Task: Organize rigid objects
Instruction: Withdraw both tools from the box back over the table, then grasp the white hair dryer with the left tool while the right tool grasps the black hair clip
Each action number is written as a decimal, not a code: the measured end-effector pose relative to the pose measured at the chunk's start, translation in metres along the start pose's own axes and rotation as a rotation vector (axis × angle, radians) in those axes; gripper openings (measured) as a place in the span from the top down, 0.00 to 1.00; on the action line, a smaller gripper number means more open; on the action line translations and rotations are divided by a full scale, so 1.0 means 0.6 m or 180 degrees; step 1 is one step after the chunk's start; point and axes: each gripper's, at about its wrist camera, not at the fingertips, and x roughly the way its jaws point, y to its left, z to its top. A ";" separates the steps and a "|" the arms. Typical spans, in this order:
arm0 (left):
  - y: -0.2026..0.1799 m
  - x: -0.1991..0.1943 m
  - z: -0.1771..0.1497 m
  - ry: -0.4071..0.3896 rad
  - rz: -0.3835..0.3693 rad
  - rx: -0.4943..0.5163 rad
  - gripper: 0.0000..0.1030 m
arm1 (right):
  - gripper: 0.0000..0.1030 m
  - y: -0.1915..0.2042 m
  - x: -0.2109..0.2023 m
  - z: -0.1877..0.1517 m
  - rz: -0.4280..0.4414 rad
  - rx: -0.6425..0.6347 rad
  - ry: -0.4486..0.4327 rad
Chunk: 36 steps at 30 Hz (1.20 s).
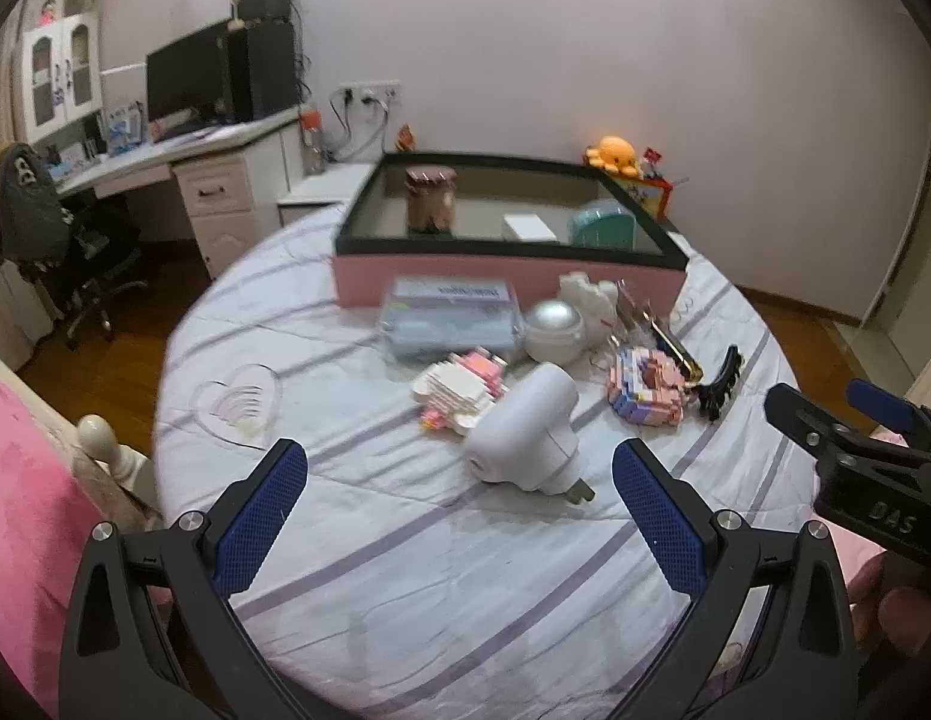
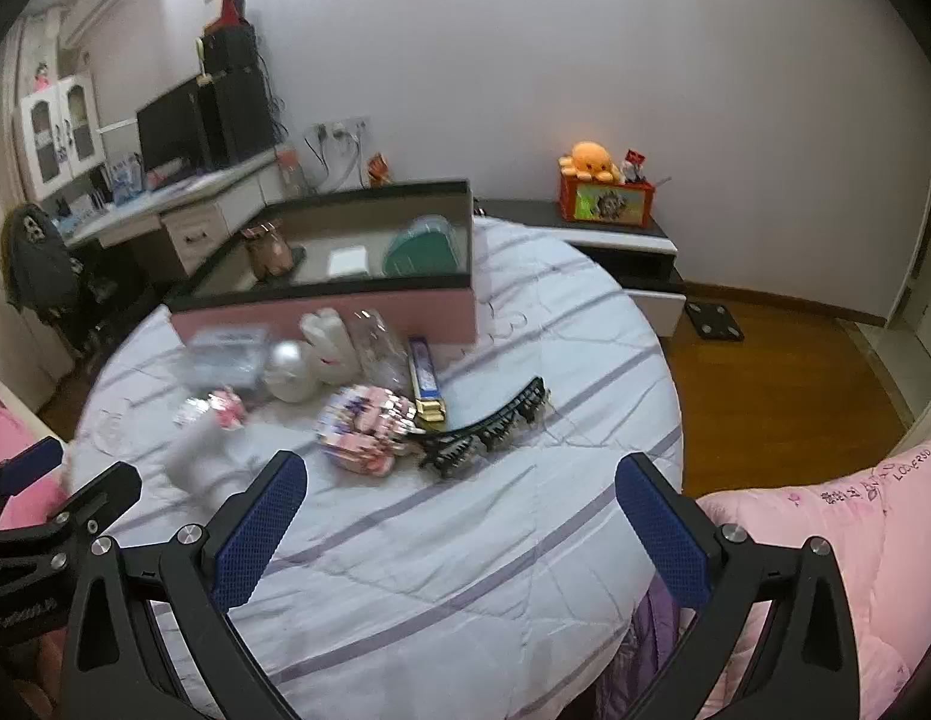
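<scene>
A pink storage box [image 1: 507, 282] with a black rim stands at the far side of a round surface under a white striped cloth [image 1: 441, 588]. Inside it are a brown item [image 1: 429, 201], a small white box [image 1: 528, 228] and a teal item [image 1: 603, 225]. Loose things lie in front of it. A white plug adapter [image 1: 525, 432] lies just beyond my open left gripper [image 1: 459, 456]. A black hair claw [image 2: 486, 429] and pink card packs [image 2: 366, 426] lie beyond my open right gripper [image 2: 462, 468]. Neither gripper holds anything.
A clear plastic case [image 1: 447, 321], a silver ball [image 1: 552, 330], a white rabbit figure [image 1: 591, 300] and a gold-capped tube [image 2: 426, 381] sit by the box. A clear heart dish [image 1: 237, 405] lies left. Pink bedding [image 2: 825, 540] borders the right, a desk [image 1: 165, 150] the far left.
</scene>
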 end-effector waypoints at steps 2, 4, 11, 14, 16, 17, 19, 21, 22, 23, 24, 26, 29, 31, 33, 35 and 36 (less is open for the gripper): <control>-0.006 0.017 -0.001 0.0036 -0.0029 0.0009 0.00 | 0.00 -0.009 0.020 -0.001 -0.0039 0.0053 0.0081; -0.012 0.033 -0.002 0.0065 -0.0034 0.0012 0.00 | 0.00 -0.022 0.036 -0.001 -0.0045 0.0139 0.0151; -0.029 0.088 0.000 0.0210 0.0020 -0.0002 0.00 | 0.00 -0.053 0.081 0.017 -0.0040 0.0368 0.0220; -0.032 0.110 -0.004 0.0286 0.0045 -0.0021 0.06 | 0.05 -0.059 0.099 0.023 -0.0042 0.0408 0.0250; -0.026 0.131 -0.008 0.0424 -0.0002 -0.0097 0.21 | 0.09 -0.060 0.116 0.024 -0.0035 0.0416 0.0307; -0.023 0.135 -0.011 0.0436 -0.0009 -0.0114 0.22 | 0.14 -0.060 0.124 0.024 -0.0029 0.0410 0.0339; -0.023 0.134 -0.009 0.0395 -0.0026 -0.0101 0.25 | 0.21 -0.056 0.142 0.020 -0.0015 0.0371 0.0418; -0.025 0.135 -0.009 0.0388 -0.0041 -0.0081 0.29 | 0.21 -0.053 0.147 0.020 -0.0008 0.0369 0.0389; -0.026 0.133 -0.009 0.0375 -0.0058 -0.0071 0.34 | 0.22 -0.049 0.149 0.022 -0.0021 0.0340 0.0383; -0.028 0.132 -0.008 0.0371 -0.0064 -0.0061 0.36 | 0.24 -0.046 0.150 0.024 -0.0014 0.0312 0.0389; -0.028 0.131 -0.007 0.0370 -0.0059 -0.0048 0.36 | 0.25 -0.043 0.152 0.028 0.0018 0.0299 0.0401; -0.026 0.131 -0.007 0.0375 -0.0074 -0.0060 0.38 | 0.35 -0.035 0.153 0.033 0.0028 0.0251 0.0402; -0.021 0.125 -0.006 0.0381 -0.0088 -0.0078 0.38 | 0.71 -0.041 0.146 0.031 0.0153 0.0324 0.0420; -0.013 0.121 -0.008 0.0372 -0.0073 -0.0098 0.38 | 0.71 -0.052 0.147 0.023 0.0174 0.0377 0.0499; -0.010 0.121 -0.010 0.0377 -0.0075 -0.0102 0.38 | 0.71 -0.053 0.153 0.017 0.0150 0.0376 0.0550; -0.017 0.123 -0.009 0.0374 -0.0018 -0.0049 0.37 | 0.65 -0.041 0.158 0.018 0.0076 0.0311 0.0553; -0.020 0.124 -0.010 0.0373 -0.0005 -0.0039 0.37 | 0.64 -0.030 0.163 0.019 0.0022 0.0234 0.0542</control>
